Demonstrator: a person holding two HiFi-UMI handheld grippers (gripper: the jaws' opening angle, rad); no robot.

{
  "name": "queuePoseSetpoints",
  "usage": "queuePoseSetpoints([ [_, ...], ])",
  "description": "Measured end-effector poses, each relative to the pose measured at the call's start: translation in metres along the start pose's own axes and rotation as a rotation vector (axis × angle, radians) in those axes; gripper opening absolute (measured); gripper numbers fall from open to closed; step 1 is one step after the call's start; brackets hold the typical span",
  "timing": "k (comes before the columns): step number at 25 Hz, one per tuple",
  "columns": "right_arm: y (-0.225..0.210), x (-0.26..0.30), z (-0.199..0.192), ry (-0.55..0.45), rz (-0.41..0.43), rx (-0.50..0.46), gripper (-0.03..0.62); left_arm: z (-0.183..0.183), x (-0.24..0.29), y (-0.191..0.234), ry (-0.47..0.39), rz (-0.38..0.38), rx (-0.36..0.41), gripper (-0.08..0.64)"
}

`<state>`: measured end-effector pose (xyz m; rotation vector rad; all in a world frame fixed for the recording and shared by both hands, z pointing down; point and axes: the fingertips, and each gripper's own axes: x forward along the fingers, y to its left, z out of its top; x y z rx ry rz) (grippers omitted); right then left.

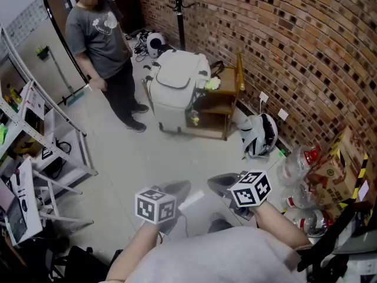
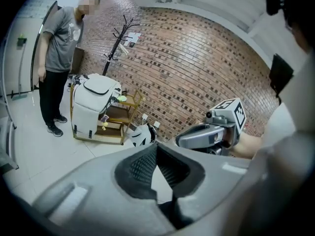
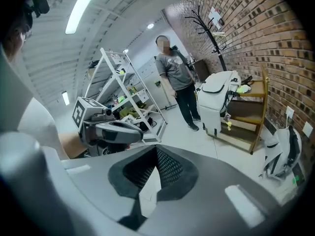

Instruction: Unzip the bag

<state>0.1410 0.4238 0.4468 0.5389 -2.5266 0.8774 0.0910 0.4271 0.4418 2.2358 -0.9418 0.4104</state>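
- Well, the white bag (image 1: 175,87) stood upright across the room, right up against a wooden shelf unit (image 1: 227,108) by the brick wall (image 1: 283,40); nothing was touching it.
- Its zip was too small to read from any view, so open vs. closed: couldn't tell.
- L gripper (image 2: 156,146) was held low, close to the holder's body and well apart from the bag; jaw tips met, only a thin wedge of floor showed btwn the pads lower down, nothing in the jaws.
- R gripper (image 3: 156,149) was just beside the L one at approx. the same height, also far from the bag; jaws were closed tip to tip and held nothing.
- Both grippers pointed roughly twd. the bag, marker cubes facing up in the head view.
- Each gripper view caught the other gripper off to one side, w/ its cube showing.
- A person (image 1: 103,46) in a grey T-shirt and dark trousers stood on the pale floor (image 1: 153,152) nr. the bag, on its left in the head view, not touching it.
- A 2nd, smaller white-and-black bag (image 1: 259,135) lay on the floor at the foot of the wall, to the right of the shelf unit.
- A black coat stand (image 1: 178,10) rose behind the white bag.
- White metal racks (image 1: 41,146) w/ misc. items leaned along the left side.
- Clear plastic bottles (image 1: 297,164) sat at the right edge, nr. a cardboard box (image 1: 333,170).
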Motion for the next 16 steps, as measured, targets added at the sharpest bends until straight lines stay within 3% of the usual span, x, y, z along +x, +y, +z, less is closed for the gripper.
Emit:
queuePoseSetpoints([
  [6,0.037,0.003,-0.013,-0.018,-0.015,-0.013,0.001,-0.021,-0.035,-0.008,-0.008,-0.009,0.009,0.002],
  [16,0.055,0.01,-0.025,-0.014,-0.036,0.006,0.0,-0.036,-0.05,-0.009,0.002,-0.038,0.016,0.002],
])
